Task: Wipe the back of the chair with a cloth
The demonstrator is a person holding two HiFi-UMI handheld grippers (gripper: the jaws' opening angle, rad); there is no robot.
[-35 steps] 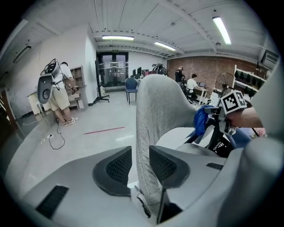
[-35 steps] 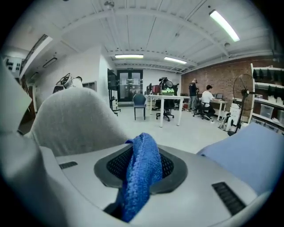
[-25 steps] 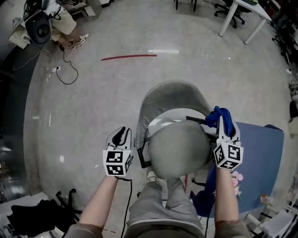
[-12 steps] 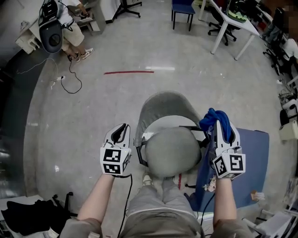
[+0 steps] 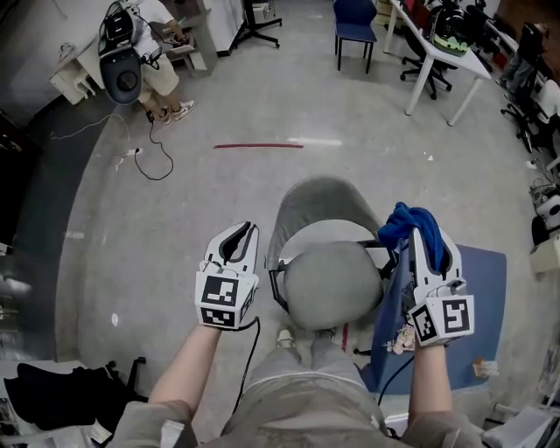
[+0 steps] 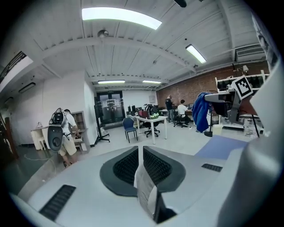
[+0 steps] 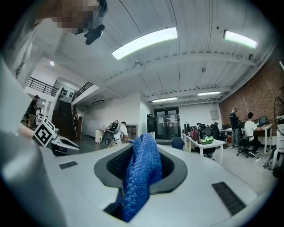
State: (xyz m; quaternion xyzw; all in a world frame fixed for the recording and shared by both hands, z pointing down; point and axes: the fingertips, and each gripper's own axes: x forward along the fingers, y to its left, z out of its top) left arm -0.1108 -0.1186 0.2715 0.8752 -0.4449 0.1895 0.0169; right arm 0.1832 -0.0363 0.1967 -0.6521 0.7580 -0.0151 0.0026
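In the head view a grey chair stands in front of me, its rounded back (image 5: 332, 284) nearest and its seat (image 5: 319, 201) beyond. My left gripper (image 5: 241, 234) hangs in the air just left of the back. Its jaws have just been closing; they are shut with nothing between them, as the left gripper view (image 6: 140, 153) shows. My right gripper (image 5: 422, 229) is held right of the back, shut on a bunched blue cloth (image 5: 407, 220). In the right gripper view the blue cloth (image 7: 143, 170) fills the gap between the jaws.
A blue mat (image 5: 479, 297) lies on the floor to the right of the chair. A person (image 5: 144, 52) stands at a desk far left, with a cable (image 5: 150, 150) trailing nearby. A strip of red tape (image 5: 258, 145), a white table (image 5: 437, 48) and a blue chair (image 5: 354, 22) lie beyond.
Both grippers have risen beside the chair back, the right one still carrying the blue cloth. The head view has tilted up, showing more of the far room.
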